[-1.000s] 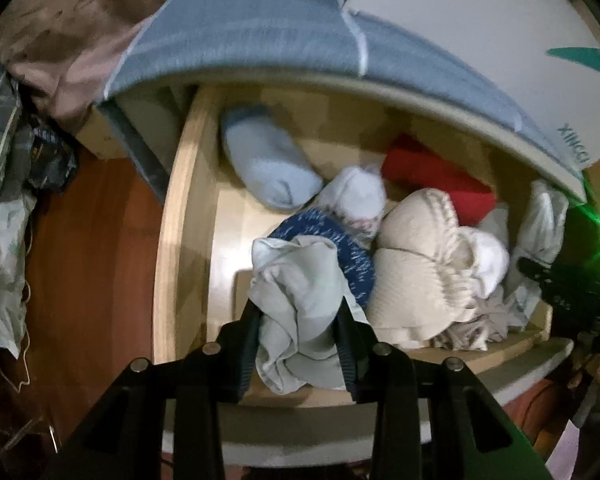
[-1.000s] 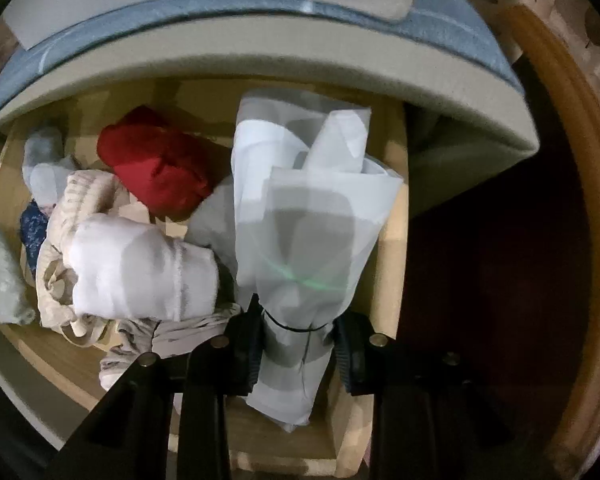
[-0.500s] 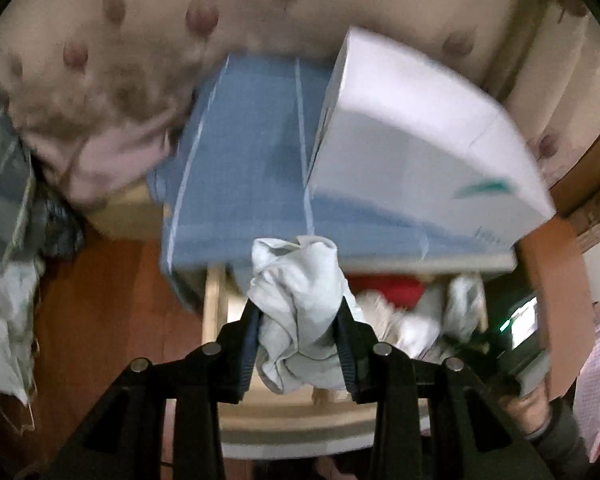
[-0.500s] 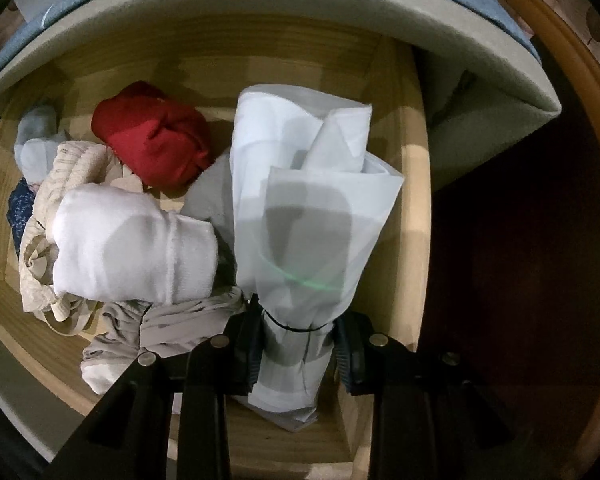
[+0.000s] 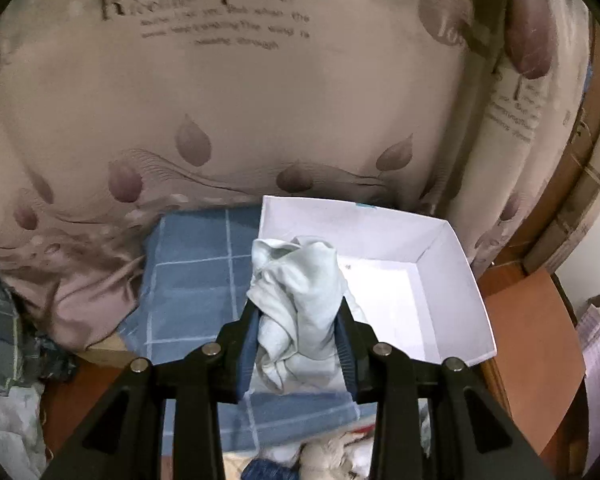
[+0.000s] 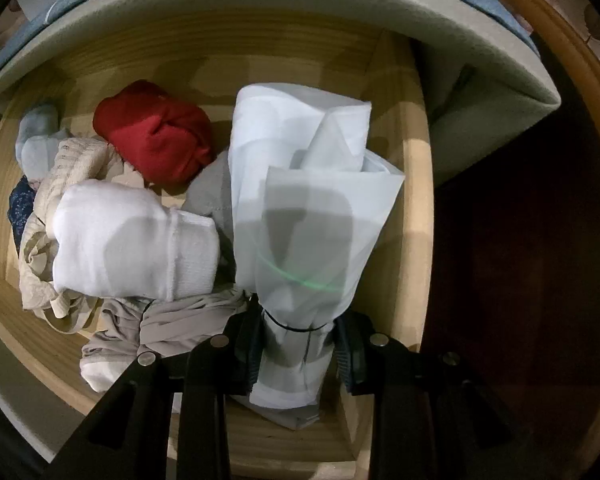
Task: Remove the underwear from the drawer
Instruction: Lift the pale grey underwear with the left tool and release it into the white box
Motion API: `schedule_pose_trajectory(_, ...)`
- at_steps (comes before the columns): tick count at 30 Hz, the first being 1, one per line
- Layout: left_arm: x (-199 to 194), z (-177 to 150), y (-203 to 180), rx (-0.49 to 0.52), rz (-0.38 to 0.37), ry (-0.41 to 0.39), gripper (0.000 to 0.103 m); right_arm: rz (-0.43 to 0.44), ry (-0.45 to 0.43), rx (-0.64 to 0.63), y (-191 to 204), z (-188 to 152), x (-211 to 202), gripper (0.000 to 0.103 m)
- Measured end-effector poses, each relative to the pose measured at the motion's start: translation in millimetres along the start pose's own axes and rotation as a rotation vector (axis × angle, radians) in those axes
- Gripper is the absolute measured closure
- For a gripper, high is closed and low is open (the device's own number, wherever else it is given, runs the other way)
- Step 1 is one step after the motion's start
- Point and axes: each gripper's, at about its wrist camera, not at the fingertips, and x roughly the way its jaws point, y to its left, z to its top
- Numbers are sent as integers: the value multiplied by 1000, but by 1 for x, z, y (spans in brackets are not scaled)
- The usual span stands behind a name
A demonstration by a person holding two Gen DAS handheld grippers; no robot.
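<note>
Left fingers (image 5: pixel 298 344) risen above white box (image 5: pixel 452 280), clamping pale underwear (image 5: pixel 300 300), right fingers (image 6: pixel 298 356) pinching white bundle (image 6: pixel 312 216)

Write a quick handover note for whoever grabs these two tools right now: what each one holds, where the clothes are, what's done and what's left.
Left tool: shut on a pale crumpled garment, lifted clear of the drawer, in front of the open white box on the blue cloth.
Right tool: shut on a white folded garment, low over the drawer.
Left in the drawer: red bundle, white roll, others.
Still to do: set both garments down outside.

Open white box (image 5: pixel 452 280) (drawer (image 6: pixel 396 128) crowded)
</note>
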Motion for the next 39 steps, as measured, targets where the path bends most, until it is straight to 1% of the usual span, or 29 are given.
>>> schedule_pose_trajectory(3,32,4,-9,33,27,44,68,0,-1,0,0,-1,0,75)
schedule_pose_trajectory(4,46,0,-11,44,36,72,68,-1,0,-1,0,-1,0,75)
schedule_pose_trajectory(6,62,-9,-9,39,47,103,68,0,0,-2,1,-2,1,74)
schedule_pose_trajectory(8,79,-20,-7,43,80,157,68,0,1,-4,-1,1,-3,74)
schedule_pose_trajectory(11,90,-37,0,34,127,199,68,1,0,-5,-1,2,-4,74)
schedule_pose_trajectory(14,91,-49,6,-3,136,231,68,4,-1,-5,0,2,-3,74)
schedule_pose_trajectory(17,86,-58,4,-9,168,245,68,2,-1,-5,0,1,-3,74)
schedule_pose_trajectory(21,82,-68,6,-44,178,273,68,3,-2,-4,0,1,-3,74)
schedule_pose_trajectory(23,80,-71,6,-42,181,272,68,4,-4,-1,-1,1,-3,74)
schedule_pose_trajectory(26,79,-71,5,-35,173,255,67,6,-14,9,-2,0,-4,74)
schedule_pose_trajectory(28,78,-69,5,-33,165,251,65,6,-16,15,-4,0,-5,74)
schedule_pose_trajectory(32,78,-70,-1,-18,174,250,63,5,-23,18,-6,-1,-6,75)
schedule_pose_trajectory(34,81,-70,-1,-21,162,253,62,6,-25,19,-7,-2,-7,75)
schedule_pose_trajectory(35,82,-69,-1,-25,160,254,62,4,-27,21,-8,-2,-8,75)
schedule_pose_trajectory(39,83,-66,-3,-36,140,258,52,7,-33,33,-12,-3,-11,75)
